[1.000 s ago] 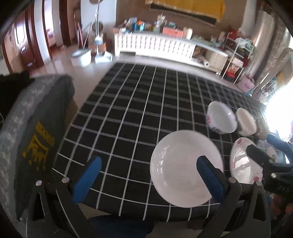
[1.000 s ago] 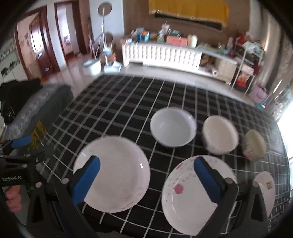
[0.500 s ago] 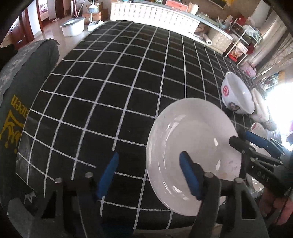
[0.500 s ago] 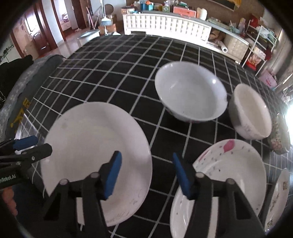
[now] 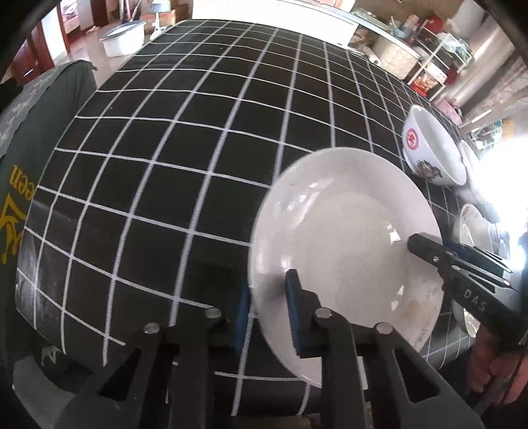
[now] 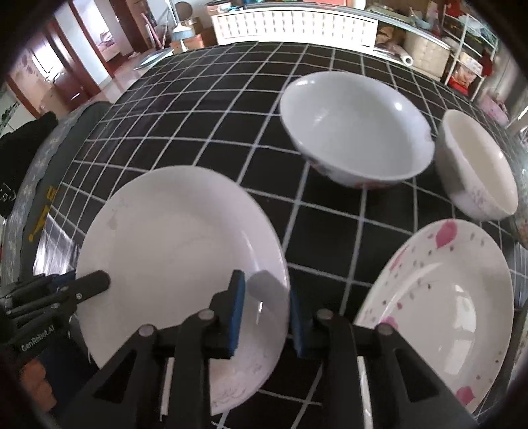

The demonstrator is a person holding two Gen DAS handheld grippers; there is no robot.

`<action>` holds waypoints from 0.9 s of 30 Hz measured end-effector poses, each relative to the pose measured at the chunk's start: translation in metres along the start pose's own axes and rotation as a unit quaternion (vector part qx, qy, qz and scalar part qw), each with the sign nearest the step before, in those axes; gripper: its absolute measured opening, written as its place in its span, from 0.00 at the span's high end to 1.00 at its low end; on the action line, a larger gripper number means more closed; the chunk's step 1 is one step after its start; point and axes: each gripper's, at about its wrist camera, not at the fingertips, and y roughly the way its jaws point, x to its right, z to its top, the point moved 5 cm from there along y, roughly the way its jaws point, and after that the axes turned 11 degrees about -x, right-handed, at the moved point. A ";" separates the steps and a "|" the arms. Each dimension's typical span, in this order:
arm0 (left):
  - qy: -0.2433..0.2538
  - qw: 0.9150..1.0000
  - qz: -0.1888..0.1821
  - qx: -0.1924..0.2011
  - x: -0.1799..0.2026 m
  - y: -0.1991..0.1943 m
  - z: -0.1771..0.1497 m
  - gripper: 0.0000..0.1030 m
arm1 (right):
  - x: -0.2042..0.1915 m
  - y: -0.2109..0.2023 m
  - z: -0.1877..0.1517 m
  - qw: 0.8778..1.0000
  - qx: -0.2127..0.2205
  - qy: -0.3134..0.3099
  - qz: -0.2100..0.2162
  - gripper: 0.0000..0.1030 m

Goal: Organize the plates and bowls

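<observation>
A plain white plate [image 5: 346, 244] lies near the front edge of the black checked table [image 5: 184, 155]. My left gripper [image 5: 267, 316] is shut on its left rim. My right gripper [image 6: 265, 313] is shut on the plate's [image 6: 178, 250] right rim, and shows in the left wrist view [image 5: 425, 247]. The left gripper shows in the right wrist view [image 6: 92, 282]. A pink-spotted plate [image 6: 442, 307] lies to the right. A large white bowl [image 6: 356, 128] and a cream bowl [image 6: 475, 165] stand behind.
A grey chair [image 5: 29, 138] stands at the table's left side. A patterned small bowl [image 6: 521, 227] and another dish sit at the far right edge. A white cabinet [image 6: 297, 23] and cluttered shelves stand beyond the table.
Both grippers dropped down towards the table and closed on opposite rims of the plain white plate, which they now hold between them.
</observation>
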 end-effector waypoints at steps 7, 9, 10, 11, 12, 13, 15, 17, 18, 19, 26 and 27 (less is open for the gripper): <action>-0.014 1.000 -0.003 0.003 0.004 -0.002 -0.001 0.85 | 0.007 -0.005 -0.004 1.000 0.002 0.017 0.019 0.74; -0.007 1.000 0.003 0.009 0.012 -0.005 0.002 0.85 | 0.010 -0.008 -0.004 1.000 0.007 0.022 0.013 0.74; -0.005 1.000 0.004 0.011 0.015 -0.005 0.003 0.85 | 0.012 -0.008 -0.004 1.000 0.008 0.024 0.012 0.74; -0.003 1.000 0.003 0.013 0.019 -0.006 0.005 0.85 | 0.012 -0.008 -0.003 1.000 0.007 0.026 0.011 0.74; -0.003 1.000 0.001 0.015 0.022 -0.007 0.006 0.85 | 0.012 -0.007 -0.002 1.000 0.006 0.028 0.010 0.74; -0.003 1.000 -0.001 0.018 0.024 -0.007 0.008 0.85 | 0.013 -0.007 -0.001 1.000 0.006 0.028 0.010 0.74; -0.003 1.000 0.001 0.018 0.017 -0.007 0.007 0.85 | 0.010 -0.008 0.000 1.000 0.008 0.026 0.010 0.74; -0.009 1.000 0.000 0.014 0.016 -0.001 0.010 0.84 | 0.006 -0.005 0.003 1.000 0.007 0.026 0.011 0.74; -0.014 1.000 -0.004 0.012 0.010 -0.002 0.009 0.84 | 0.005 -0.003 0.004 1.000 0.004 0.027 0.014 0.74; -0.016 1.000 -0.005 0.010 0.008 -0.002 0.010 0.84 | 0.005 -0.001 0.003 0.999 0.001 0.028 0.017 0.74; -0.023 1.000 -0.001 0.016 -0.001 -0.002 0.009 0.85 | 0.005 -0.002 0.002 0.999 0.000 0.025 0.023 0.74; -0.022 1.000 0.005 0.019 -0.001 -0.005 0.008 0.85 | 0.009 -0.008 -0.001 0.999 0.005 0.024 0.025 0.74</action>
